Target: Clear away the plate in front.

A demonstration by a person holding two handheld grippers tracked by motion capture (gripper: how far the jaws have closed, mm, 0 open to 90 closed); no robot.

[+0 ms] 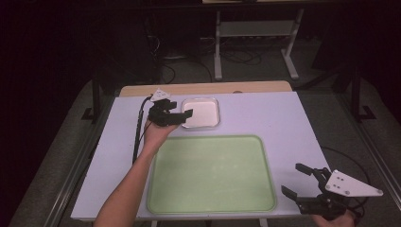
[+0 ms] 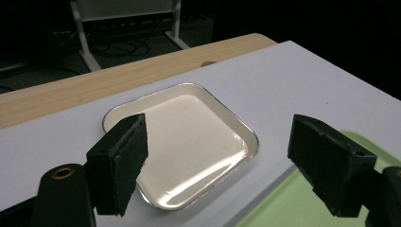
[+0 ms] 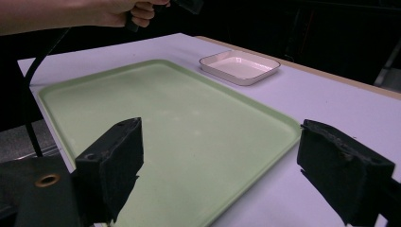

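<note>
Over white dish, left gripper hovers, jaws apart, empty. Right gripper at table's near right corner beside green tray, jaws wide apart.

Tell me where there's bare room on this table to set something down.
The large pale green plastic tray is bare throughout. So is the white tabletop right of the small square white dish, itself bare, up to the far edge. Crowded: the dish's left rim, where the left claw hovers, and the near right corner by the right claw.
</note>
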